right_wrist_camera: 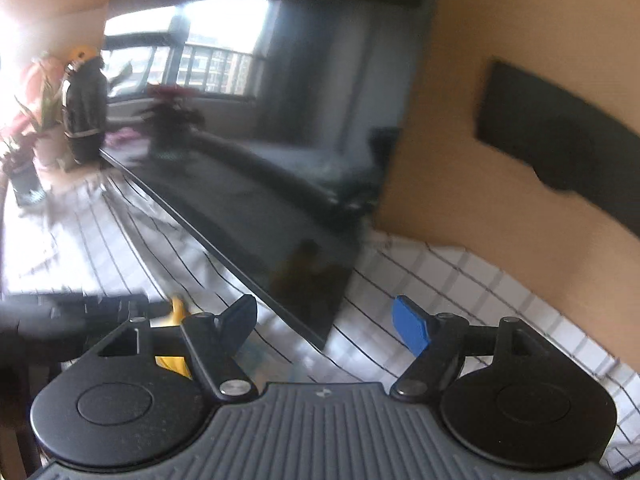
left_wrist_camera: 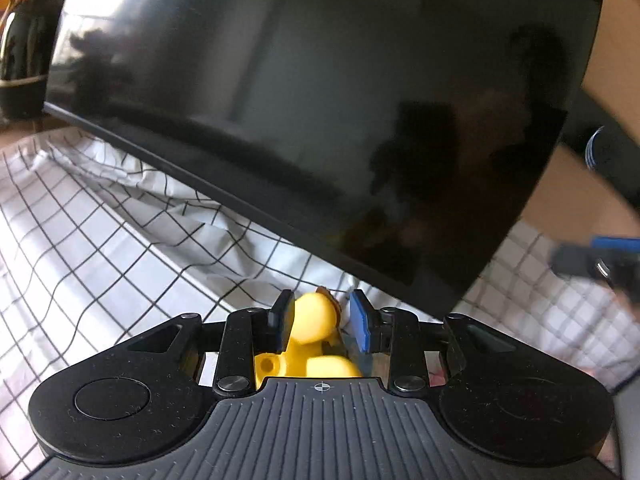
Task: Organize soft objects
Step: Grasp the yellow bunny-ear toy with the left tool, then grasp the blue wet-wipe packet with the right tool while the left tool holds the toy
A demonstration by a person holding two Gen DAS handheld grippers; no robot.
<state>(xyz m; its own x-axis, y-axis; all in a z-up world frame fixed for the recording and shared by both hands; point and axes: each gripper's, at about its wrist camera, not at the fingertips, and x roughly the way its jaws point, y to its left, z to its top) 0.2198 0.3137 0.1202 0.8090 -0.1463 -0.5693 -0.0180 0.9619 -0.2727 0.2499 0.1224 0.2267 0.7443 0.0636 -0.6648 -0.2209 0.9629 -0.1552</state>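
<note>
Yellow soft toy sits clamped between left gripper jaws, at 6 o'clock below the screen. Right gripper gapes empty. Likely mid-carry; next, find its spot.

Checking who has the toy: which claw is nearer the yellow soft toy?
Left. The left claw has the yellow soft toy between its fingers; the right claw is open and empty, off to the toy's right.
</note>
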